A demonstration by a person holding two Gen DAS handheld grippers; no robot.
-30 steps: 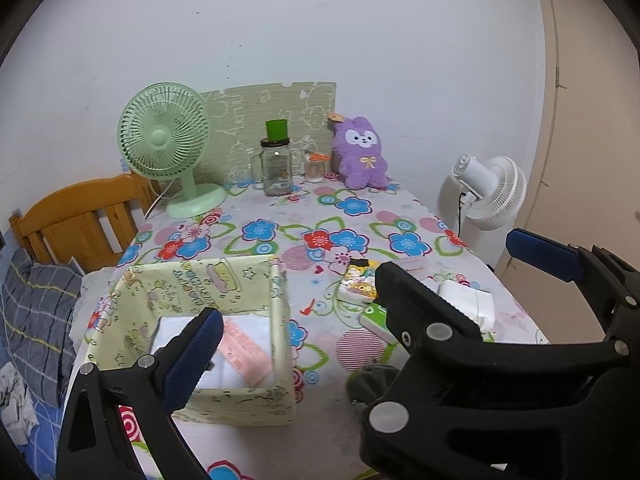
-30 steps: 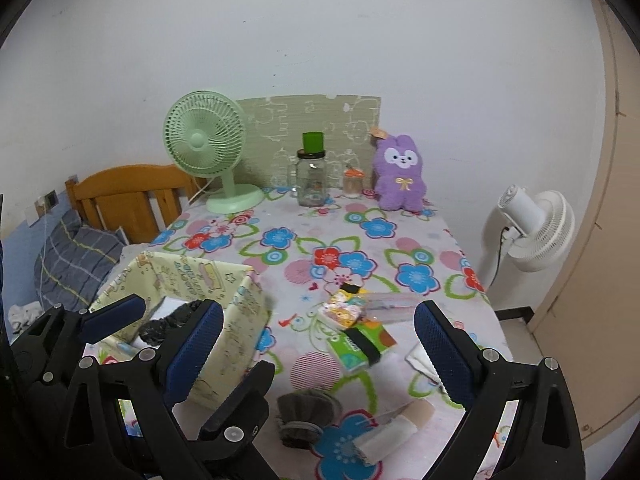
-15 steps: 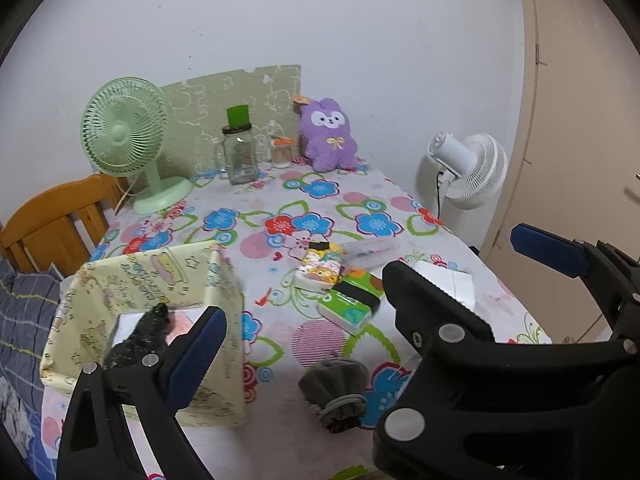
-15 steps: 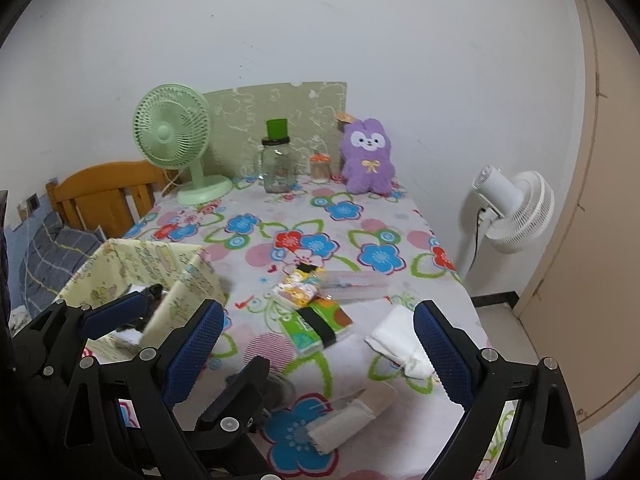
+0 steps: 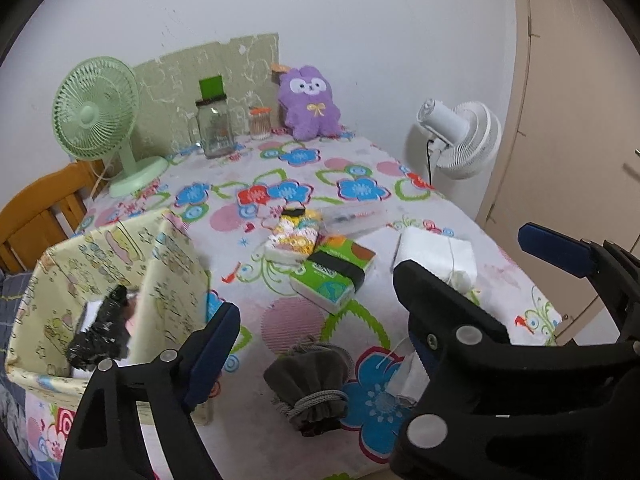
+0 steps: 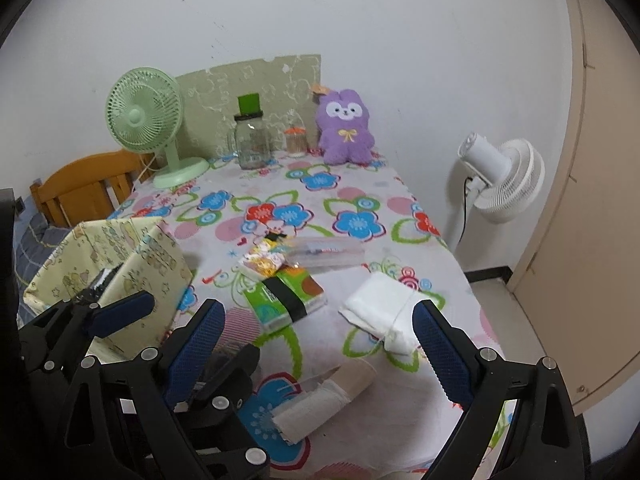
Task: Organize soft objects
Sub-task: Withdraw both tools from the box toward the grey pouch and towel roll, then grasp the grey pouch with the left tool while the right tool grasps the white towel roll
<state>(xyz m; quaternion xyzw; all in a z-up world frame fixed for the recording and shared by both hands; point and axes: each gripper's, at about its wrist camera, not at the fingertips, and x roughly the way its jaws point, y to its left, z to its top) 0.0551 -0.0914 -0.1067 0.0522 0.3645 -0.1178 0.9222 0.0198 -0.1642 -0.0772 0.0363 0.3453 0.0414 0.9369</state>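
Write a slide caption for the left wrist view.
Open left gripper above a grey drawstring pouch, beside a yellow fabric box on the floral table.

A grey drawstring pouch (image 5: 308,384) slumps on the floral surface (image 5: 360,152) just beside the pale yellow fabric box (image 5: 168,256). A black sparkly soft item (image 5: 102,332) lies inside the box. A folded white cloth (image 5: 436,256) lies well apart.
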